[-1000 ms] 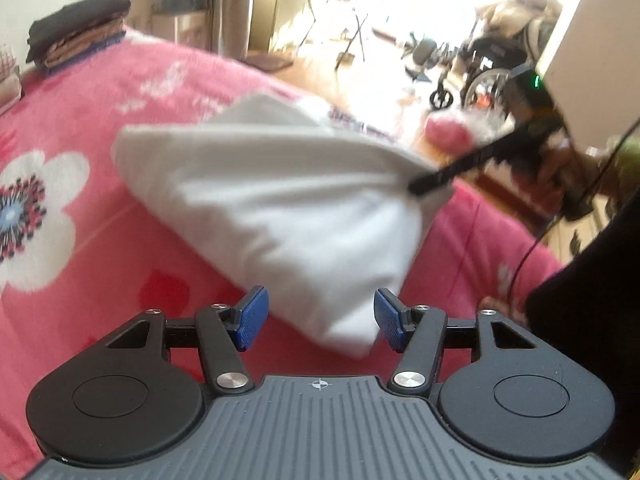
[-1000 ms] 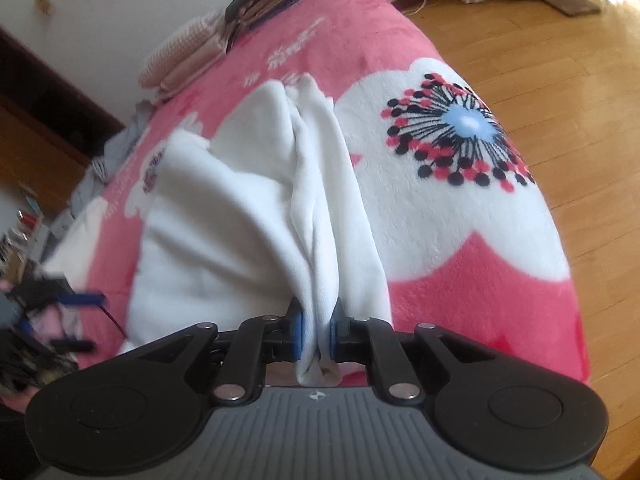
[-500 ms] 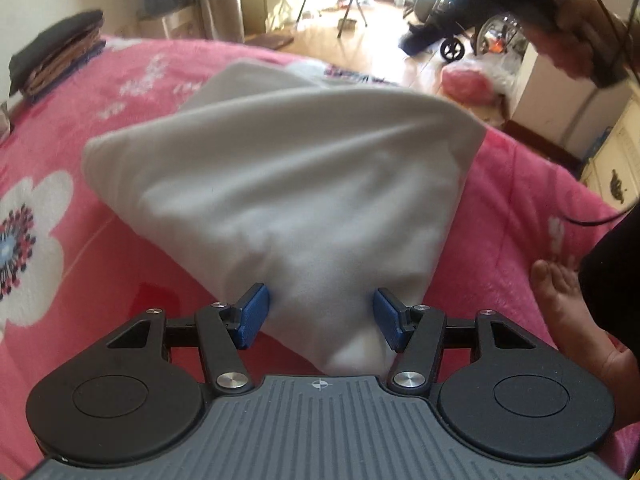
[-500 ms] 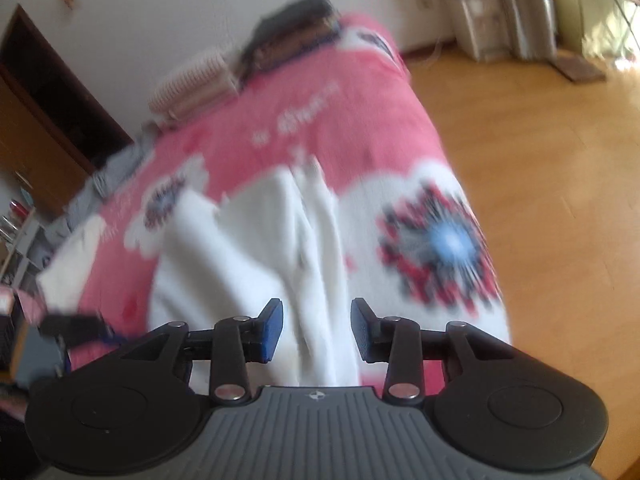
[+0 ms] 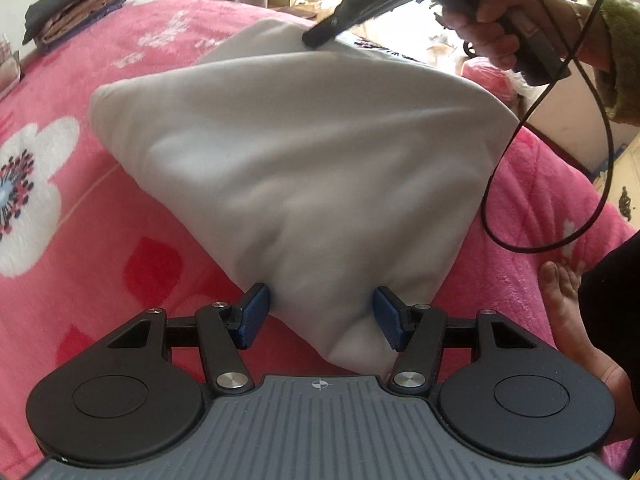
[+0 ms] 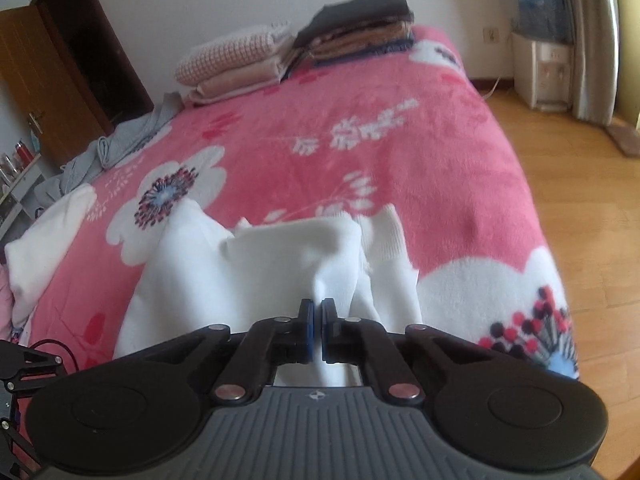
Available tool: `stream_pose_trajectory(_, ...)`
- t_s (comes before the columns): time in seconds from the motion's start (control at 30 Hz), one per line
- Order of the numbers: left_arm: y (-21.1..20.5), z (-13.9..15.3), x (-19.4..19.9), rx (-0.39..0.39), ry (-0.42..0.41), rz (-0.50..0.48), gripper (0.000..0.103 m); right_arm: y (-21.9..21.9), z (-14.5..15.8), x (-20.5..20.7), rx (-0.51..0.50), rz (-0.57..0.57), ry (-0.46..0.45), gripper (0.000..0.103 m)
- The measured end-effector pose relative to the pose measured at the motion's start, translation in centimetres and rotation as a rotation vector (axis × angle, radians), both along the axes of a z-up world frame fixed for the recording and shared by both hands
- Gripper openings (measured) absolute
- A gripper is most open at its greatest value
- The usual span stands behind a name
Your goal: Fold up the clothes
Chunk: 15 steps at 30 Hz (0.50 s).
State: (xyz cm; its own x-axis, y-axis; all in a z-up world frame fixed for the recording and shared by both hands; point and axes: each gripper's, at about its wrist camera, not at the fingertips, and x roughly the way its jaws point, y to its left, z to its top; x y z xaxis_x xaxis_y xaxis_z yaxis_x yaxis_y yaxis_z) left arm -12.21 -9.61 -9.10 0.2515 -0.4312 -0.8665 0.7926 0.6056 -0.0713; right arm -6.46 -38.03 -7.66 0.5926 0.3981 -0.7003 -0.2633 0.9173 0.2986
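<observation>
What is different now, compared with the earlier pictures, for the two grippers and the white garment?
The right gripper let go of the white garment, moved to another part of it, and its jaws have just been closing on a fold there. The left gripper came nearer; the garment's corner now lies between its open pads. The pink blanket did not change.

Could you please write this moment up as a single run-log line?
stage: refolding | left gripper: open, jaws around corner of white knit garment | right gripper: just closed, pinching a garment fold | surface: pink floral blanket
</observation>
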Motion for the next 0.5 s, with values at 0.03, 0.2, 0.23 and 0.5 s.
stream_pose_trajectory(0.03,0.0,0.0,0.1,-0.002,0.005,0.001,0.059,0.0,0.4,-0.2,0.002,-0.006,-0.016,0.003)
stream_pose_trajectory(0.2,0.4,-0.2,0.2,-0.009,0.015,0.0,0.059,-0.2,2.3,0.1,-0.006,-0.054,-0.106,0.003)
stream_pose_trajectory(0.23,0.5,-0.3,0.2,-0.011,0.017,0.001,0.059,0.0,2.4,0.4,-0.024,-0.054,-0.119,0.003)
stream_pose_trajectory(0.5,0.9,-0.4,0.0,-0.021,0.012,-0.005,0.059,-0.4,0.1,1.9,-0.057,-0.091,-0.064,0.009)
